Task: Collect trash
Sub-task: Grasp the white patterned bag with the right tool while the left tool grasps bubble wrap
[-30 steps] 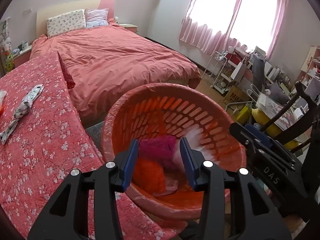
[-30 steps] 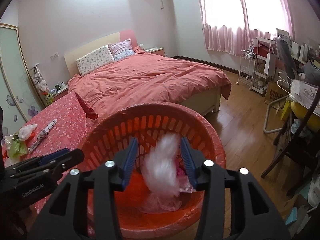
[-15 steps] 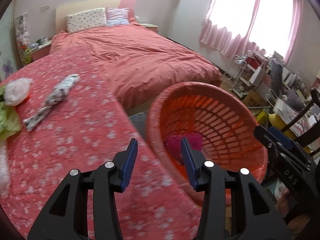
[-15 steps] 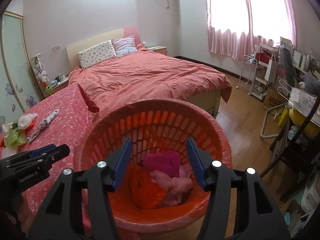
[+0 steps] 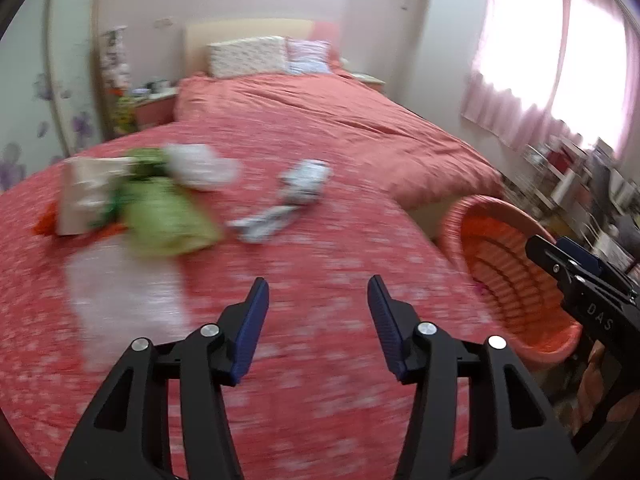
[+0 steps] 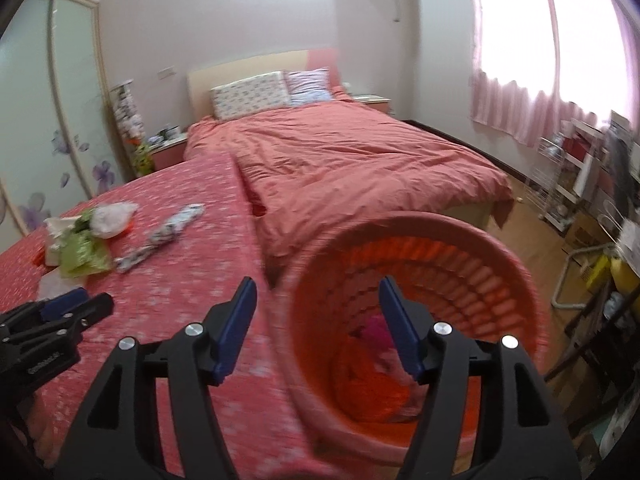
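Trash sits in a blurry pile on the red floral table (image 5: pixel 320 380), up around 10 o'clock from the left gripper (image 5: pixel 318 320): a green bag (image 5: pixel 160 216), a white bag (image 5: pixel 200 166), a beige box (image 5: pixel 84 196) and a patterned wrapper (image 5: pixel 288 200) closer to 12. Left jaws are spreading apart with nothing between them, just tablecloth underneath. Right gripper (image 6: pixel 318 320) is the same deal, jaws opening and empty, hanging over the near rim of the orange basket (image 6: pixel 500 256), which stands just off the table edge at about 3 o'clock from the left gripper. Inside the basket there's pink stuff (image 6: pixel 374 330) and an orange bag (image 6: pixel 372 392) at the bottom. Bed (image 6: pixel 360 160) is behind it all at 12.
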The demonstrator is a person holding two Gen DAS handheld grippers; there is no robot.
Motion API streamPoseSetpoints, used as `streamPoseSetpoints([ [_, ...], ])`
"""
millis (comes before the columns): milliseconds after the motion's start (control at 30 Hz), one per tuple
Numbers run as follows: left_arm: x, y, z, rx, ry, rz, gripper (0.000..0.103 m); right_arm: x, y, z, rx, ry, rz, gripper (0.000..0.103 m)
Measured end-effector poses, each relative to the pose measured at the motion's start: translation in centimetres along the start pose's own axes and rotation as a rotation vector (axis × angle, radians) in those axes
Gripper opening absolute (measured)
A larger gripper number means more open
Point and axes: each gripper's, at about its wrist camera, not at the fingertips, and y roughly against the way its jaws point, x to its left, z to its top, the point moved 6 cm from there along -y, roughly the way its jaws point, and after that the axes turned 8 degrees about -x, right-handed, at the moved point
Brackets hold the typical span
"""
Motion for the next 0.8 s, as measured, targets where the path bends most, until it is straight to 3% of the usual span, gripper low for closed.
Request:
streamPoseSetpoints([
  [200, 8.0, 1.5, 0.2, -0.032, 0.081, 0.126, 0.057, 6.7, -1.9, 0.7, 0.019, 0.057, 0.074, 0.062],
  [333, 11.8, 0.7, -0.1, -0.005, 0.138, 0.164, 0.059, 9.7, -3.3, 0.9, 0.028, 0.072, 0.098, 0.062],
  [600, 13.9, -0.2, -1.3, 0.032, 0.214, 0.144, 0.061, 14.3, -8.6, 2.4, 0.067, 0.068, 0.106, 0.062],
  [800, 13.9, 0.2, -1.2, 0.024, 0.203, 0.141, 0.065, 16.5, -14.1, 2.6, 0.142, 0.047, 0.062, 0.055],
])
